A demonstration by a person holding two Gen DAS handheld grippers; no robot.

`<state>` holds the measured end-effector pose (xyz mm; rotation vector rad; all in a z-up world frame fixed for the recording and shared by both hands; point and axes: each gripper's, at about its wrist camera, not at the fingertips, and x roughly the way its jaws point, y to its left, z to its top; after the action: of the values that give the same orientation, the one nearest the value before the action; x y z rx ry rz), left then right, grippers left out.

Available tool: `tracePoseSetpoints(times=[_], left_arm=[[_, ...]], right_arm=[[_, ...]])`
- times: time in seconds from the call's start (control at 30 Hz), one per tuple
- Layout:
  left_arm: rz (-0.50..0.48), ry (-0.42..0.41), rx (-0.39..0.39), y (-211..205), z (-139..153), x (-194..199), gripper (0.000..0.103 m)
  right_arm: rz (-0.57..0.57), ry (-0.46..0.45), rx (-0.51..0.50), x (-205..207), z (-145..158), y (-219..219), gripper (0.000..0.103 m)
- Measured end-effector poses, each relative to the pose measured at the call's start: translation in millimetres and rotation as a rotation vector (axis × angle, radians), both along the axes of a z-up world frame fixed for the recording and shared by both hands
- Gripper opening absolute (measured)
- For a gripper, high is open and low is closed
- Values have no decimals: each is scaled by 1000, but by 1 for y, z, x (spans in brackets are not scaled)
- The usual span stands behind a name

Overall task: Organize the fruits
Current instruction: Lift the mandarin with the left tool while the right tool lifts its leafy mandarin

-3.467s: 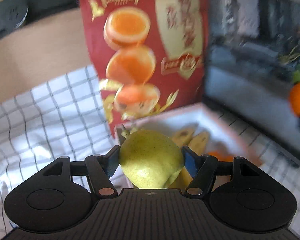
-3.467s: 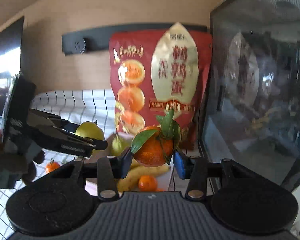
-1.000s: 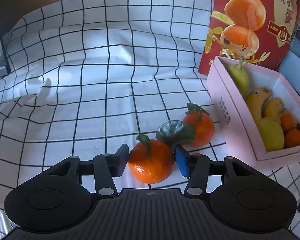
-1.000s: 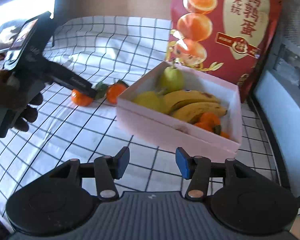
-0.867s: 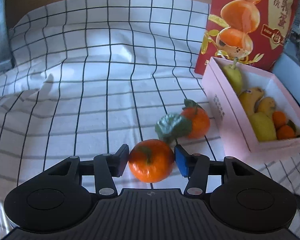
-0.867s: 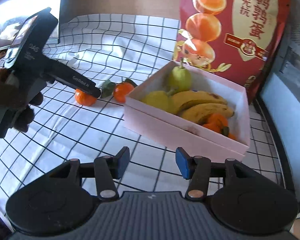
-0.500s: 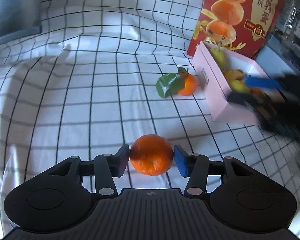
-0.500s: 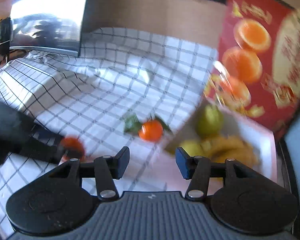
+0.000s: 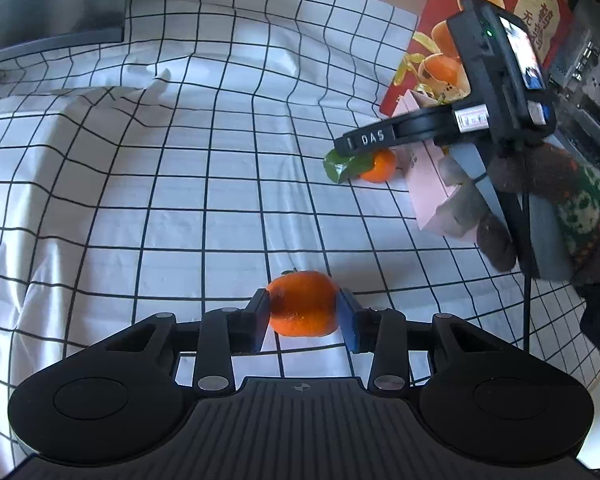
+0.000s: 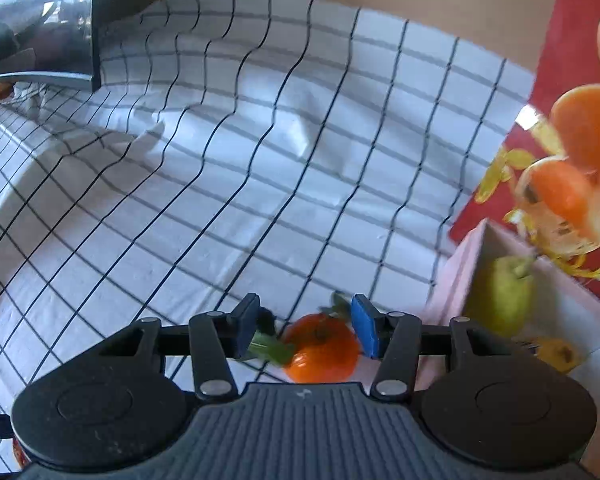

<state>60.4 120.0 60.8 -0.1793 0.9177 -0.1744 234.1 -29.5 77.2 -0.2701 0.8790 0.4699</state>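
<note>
My left gripper (image 9: 303, 315) is shut on a tangerine (image 9: 302, 303) and holds it above the checked cloth. A second tangerine with green leaves (image 9: 377, 165) lies on the cloth beside the pink fruit box (image 9: 424, 184). My right gripper (image 10: 305, 327) is open, its pads on either side of that leafy tangerine (image 10: 321, 347) and just above it. The right gripper also shows in the left wrist view (image 9: 352, 145), over that fruit. The pink box (image 10: 456, 276) holds a green pear (image 10: 500, 296) and a banana (image 10: 556, 354).
A red snack bag (image 9: 432, 52) stands behind the box. A dark screen (image 10: 36, 20) stands at the cloth's far left. The white checked cloth (image 9: 180, 160) is wrinkled at the back. The gloved hand (image 9: 572, 216) holding the right gripper is at the right.
My left gripper has lifted its tangerine and pulled back from the box. My right gripper has swung left from the box and come down over the leafy tangerine, still open.
</note>
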Motion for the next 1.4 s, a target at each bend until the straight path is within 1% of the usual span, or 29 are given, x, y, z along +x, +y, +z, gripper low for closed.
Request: tracePoseSetpoints(times=[0.07, 0.13, 0.23, 0.3, 0.4, 0.47, 0.57, 0.7, 0.77, 0.83, 0.93, 1.03, 1.07, 1.13, 1.23, 1.4], left_arm=[[-6, -4, 9, -2, 0, 1, 42], [-9, -3, 10, -2, 0, 2, 43], [-14, 3, 3, -2, -2, 4, 46], [-16, 5, 3, -4, -2, 5, 46], [-20, 3, 9, -5, -2, 6, 47], [-22, 7, 8, -5, -2, 7, 49], [-28, 15, 6, -7, -5, 9, 52], [-48, 21, 18, -12, -7, 11, 53], [-55, 21, 25, -14, -7, 12, 53], [-58, 26, 27, -15, -7, 13, 54], [-62, 30, 35, -16, -7, 14, 54], [-63, 28, 47, -19, -6, 15, 54], [-61, 29, 47, -19, -7, 16, 54], [-58, 35, 40, -20, -8, 16, 54], [-59, 46, 41, -23, -11, 17, 55], [-62, 84, 114, -32, -22, 18, 53]], right_arm=[[19, -31, -9, -11, 0, 4, 51], [84, -52, 25, -29, 5, 3, 51], [174, -36, 81, -60, 9, -5, 51], [205, 1, 113, -79, 8, -11, 51], [179, 63, 165, -101, 0, -28, 51], [146, 60, 176, -111, -1, -40, 51], [109, -24, 166, -129, 8, -53, 51], [74, -181, 120, -137, 19, -58, 51], [72, -215, 82, -133, 19, -52, 51], [72, -223, 32, -123, 15, -42, 51], [76, -204, -12, -108, 3, -28, 51], [82, -154, -13, -101, -7, -23, 51], [74, -159, -18, -104, -8, -25, 51], [75, -150, -3, -110, -6, -34, 51], [63, -111, 39, -123, -1, -56, 51], [46, -24, 84, -151, -3, -96, 51]])
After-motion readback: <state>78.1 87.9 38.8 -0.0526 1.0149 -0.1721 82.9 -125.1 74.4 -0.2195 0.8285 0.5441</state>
